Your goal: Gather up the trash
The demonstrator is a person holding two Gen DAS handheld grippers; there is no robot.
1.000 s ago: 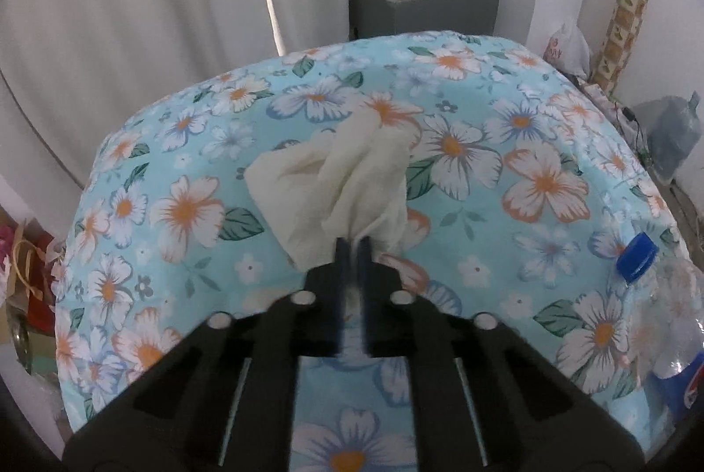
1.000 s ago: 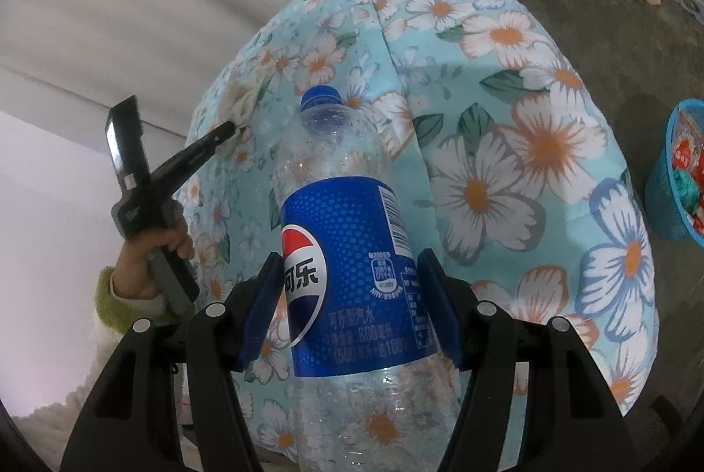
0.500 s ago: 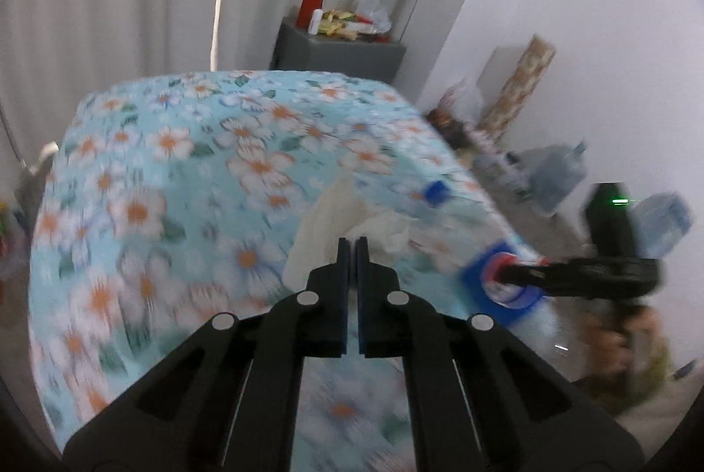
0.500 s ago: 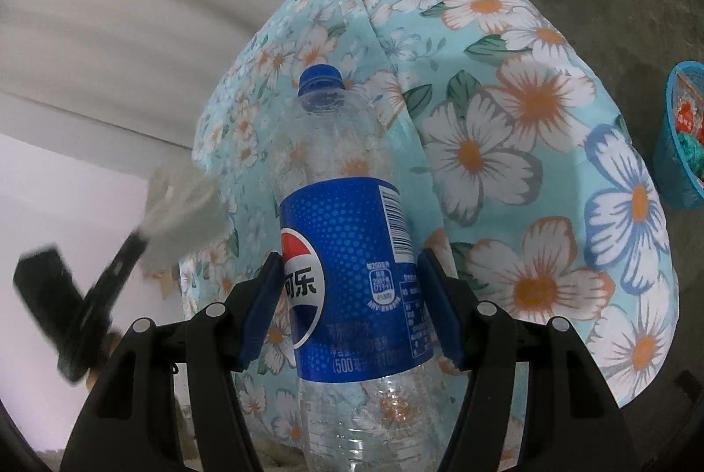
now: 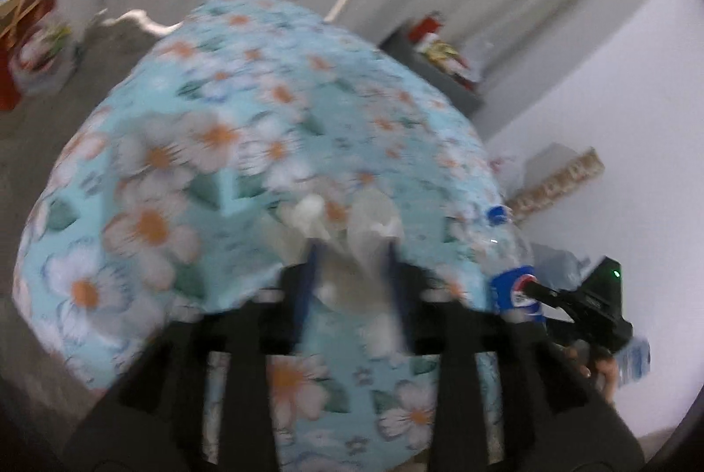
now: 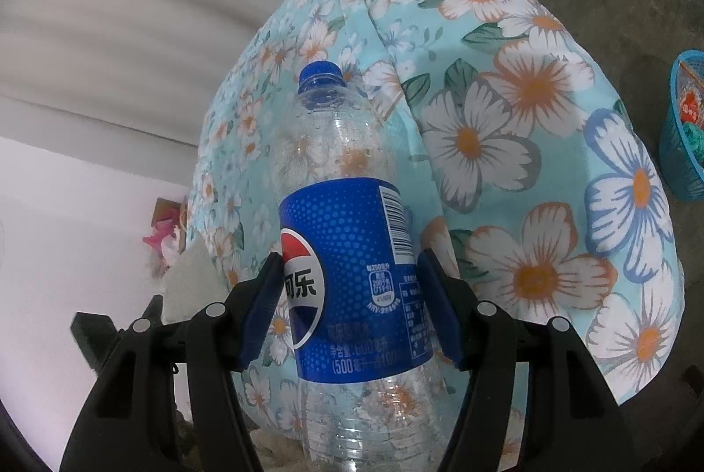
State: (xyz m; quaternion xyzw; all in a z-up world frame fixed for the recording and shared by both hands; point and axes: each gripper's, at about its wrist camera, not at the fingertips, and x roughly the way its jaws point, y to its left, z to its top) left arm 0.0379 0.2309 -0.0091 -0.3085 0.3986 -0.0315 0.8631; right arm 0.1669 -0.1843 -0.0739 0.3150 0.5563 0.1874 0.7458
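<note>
Btwn opening left gripper (image 5: 350, 274) jaws – tissue (image 5: 352, 252), blurred.

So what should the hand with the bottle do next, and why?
Probably carry the bottle toward the blue basket on the floor. The right gripper already clamps its blue label, and the basket holds other rubbish. The left gripper is opening with the tissue between its jaws, so only the bottle is firmly held.
</note>
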